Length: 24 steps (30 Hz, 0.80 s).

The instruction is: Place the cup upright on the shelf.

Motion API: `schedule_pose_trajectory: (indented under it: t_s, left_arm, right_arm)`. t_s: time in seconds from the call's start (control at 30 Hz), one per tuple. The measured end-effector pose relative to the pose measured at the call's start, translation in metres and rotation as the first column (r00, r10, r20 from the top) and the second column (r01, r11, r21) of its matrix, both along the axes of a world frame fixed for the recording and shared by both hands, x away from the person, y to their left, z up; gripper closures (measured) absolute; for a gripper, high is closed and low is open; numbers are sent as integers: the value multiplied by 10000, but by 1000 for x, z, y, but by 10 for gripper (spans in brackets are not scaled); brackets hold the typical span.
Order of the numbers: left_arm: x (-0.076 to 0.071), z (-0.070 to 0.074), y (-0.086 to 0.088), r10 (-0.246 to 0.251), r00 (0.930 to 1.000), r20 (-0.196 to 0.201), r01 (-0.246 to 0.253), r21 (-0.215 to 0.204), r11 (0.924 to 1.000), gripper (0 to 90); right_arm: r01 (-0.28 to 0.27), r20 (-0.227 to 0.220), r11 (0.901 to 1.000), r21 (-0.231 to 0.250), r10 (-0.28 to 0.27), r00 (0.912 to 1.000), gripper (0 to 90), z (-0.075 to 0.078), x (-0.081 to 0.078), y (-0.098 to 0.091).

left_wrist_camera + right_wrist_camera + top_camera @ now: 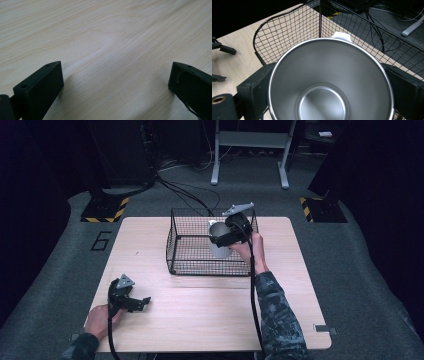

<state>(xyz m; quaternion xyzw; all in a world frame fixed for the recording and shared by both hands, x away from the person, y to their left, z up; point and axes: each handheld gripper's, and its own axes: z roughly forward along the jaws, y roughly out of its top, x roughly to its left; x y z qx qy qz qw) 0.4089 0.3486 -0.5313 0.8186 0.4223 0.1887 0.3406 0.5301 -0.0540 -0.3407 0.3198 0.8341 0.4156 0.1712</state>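
The right gripper [226,239] has its jaws clamped on the outside of a steel cup [329,82], one on each side of the rim, holding it over the inside of the black wire basket [190,245], whose mesh walls rise close around the cup. A white tab [341,36] juts from the cup's far rim. The left gripper [136,303] rests on the bare wooden desk [200,320] well away from the basket, jaws spread wide with nothing between them.

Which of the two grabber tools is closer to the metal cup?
The right. The right gripper clamps the metal cup over the wire basket. The left gripper sits open, far off near the table's front left corner.
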Motion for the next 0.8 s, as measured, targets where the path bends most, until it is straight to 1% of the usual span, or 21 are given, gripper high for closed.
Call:
schedule_pose_trajectory:
  t_s: [0.07,0.1,0.13,0.17,0.2,0.23,0.27,0.3,0.33,0.37,0.4,0.43,0.53,0.6,0.8]
  left_arm:
    - [0,0,0,2,10000,-2,-2,-1,10000,0]
    - [0,0,0,3,10000,-2,-3,-1,10000,0]
    - [0,0,0,5,10000,-5,-5,-2,10000,0]
    - [0,0,0,3,10000,-3,-3,0,10000,0]
    - [0,0,0,5,10000,-4,-5,-1,10000,0]
    - [0,0,0,10,10000,-7,-10,-9,10000,0]
    - [0,0,0,9,10000,-7,-9,-10,10000,0]
    - [0,0,0,9,10000,-7,-9,-10,10000,0]
    - [0,0,0,7,10000,-7,-7,-7,10000,0]
    - [0,0,0,5,10000,-5,-5,-6,10000,0]
    - [0,0,0,8,10000,-5,-8,-9,10000,0]
    - [0,0,0,8,10000,-5,-8,-9,10000,0]
    - [0,0,0,6,10000,-3,-6,-6,10000,0]
    - [0,0,0,9,10000,-7,-9,-8,10000,0]
    - [0,0,0,8,10000,-6,-8,-6,10000,0]
  right_arm:
    - [-32,-44,9999,-107,32,10000,56,-2,4,2]
    - [70,-115,10000,-46,-71,9999,56,-3,5,3]
    - [-17,-90,9999,-135,15,10000,56,-4,7,3]
    - [26,-75,9999,-138,-27,10000,56,-5,9,4]
    - [67,-191,9999,-122,-69,9998,56,-6,9,4]
    - [48,-144,9999,-124,-50,9999,56,-7,11,4]
    - [121,-280,9998,-166,-125,9995,56,-8,12,5]
    - [136,-200,9998,-156,-139,9997,56,-9,14,5]
    - [90,-236,9997,-219,-95,9997,56,-10,15,5]
    - [195,-307,9997,-119,-198,9993,56,-11,16,6]
    - [133,-248,9997,-228,-138,9996,56,-12,18,5]
    - [219,-295,9997,-148,-223,9993,56,-13,18,6]
    - [149,-265,9997,-210,-155,9995,56,-16,22,7]
    - [230,-398,9994,-257,-240,9989,56,-18,24,8]
    - [161,-525,9993,-327,-178,9985,56,-24,31,11]
